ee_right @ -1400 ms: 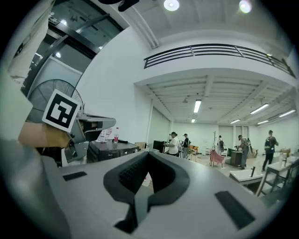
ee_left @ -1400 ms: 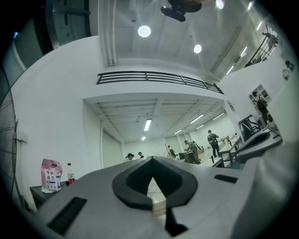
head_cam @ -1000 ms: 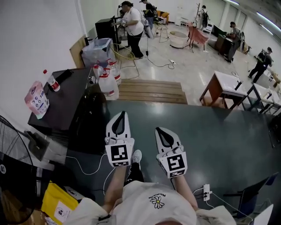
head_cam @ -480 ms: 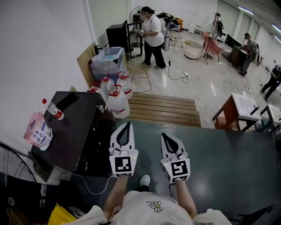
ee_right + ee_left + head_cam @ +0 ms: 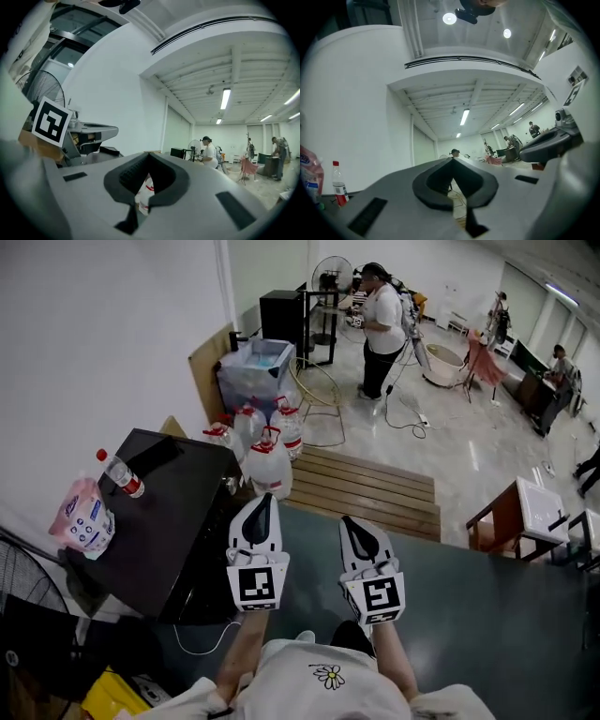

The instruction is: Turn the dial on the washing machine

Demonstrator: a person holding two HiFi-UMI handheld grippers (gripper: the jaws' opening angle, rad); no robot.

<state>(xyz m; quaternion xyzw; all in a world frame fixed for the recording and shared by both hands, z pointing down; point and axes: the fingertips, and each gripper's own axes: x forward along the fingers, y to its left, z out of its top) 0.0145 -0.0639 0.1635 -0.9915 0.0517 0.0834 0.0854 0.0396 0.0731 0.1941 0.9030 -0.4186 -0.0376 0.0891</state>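
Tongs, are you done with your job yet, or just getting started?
Not started, by the look of it. Done: nothing that shows; no dial or washing machine can be made out in any view. In hand: nothing; the left tongs and the right tongs are both shut and empty, held side by side in front of the person. Left: all of it, finding the dial, gripping it and turning it.

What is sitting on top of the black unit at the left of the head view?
On the black unit: a red-capped bottle and a pink-and-white packet near its left edge. The left gripper covers part of its right side; no dial shows.
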